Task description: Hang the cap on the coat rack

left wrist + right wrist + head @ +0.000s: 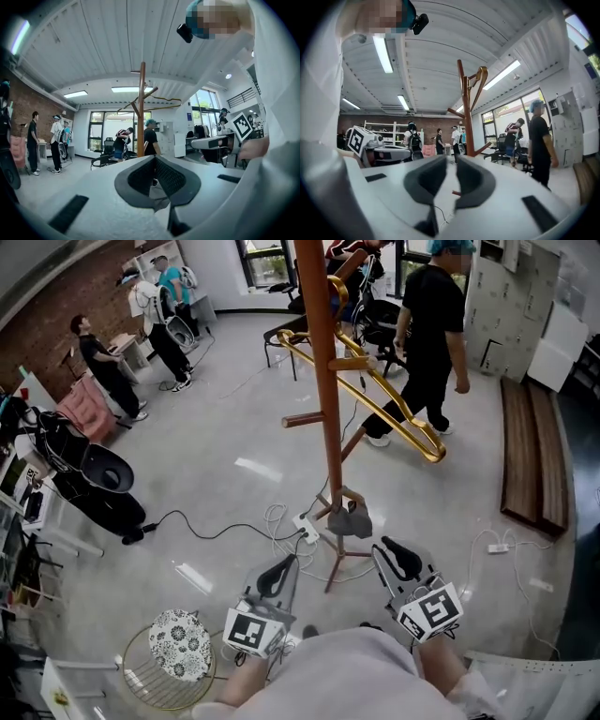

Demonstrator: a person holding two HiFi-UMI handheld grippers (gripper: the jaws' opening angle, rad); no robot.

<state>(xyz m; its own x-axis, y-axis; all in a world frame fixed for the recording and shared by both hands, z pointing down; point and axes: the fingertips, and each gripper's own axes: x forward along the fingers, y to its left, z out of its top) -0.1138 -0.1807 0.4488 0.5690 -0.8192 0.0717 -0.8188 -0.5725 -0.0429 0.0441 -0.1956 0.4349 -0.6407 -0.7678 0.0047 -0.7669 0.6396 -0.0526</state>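
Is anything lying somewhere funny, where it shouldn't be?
Yes. What looks like a grey cap lies down at the foot of the coat rack, not on a peg. White cables sprawl loose over the floor by the base too.

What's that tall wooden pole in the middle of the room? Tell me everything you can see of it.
The coat rack is a reddish-brown wooden pole standing upright on thin spread legs on the grey floor. Short pegs stick out from it at angles. Golden hangers hang off it, and a grey lump, perhaps cloth, sits at its foot.
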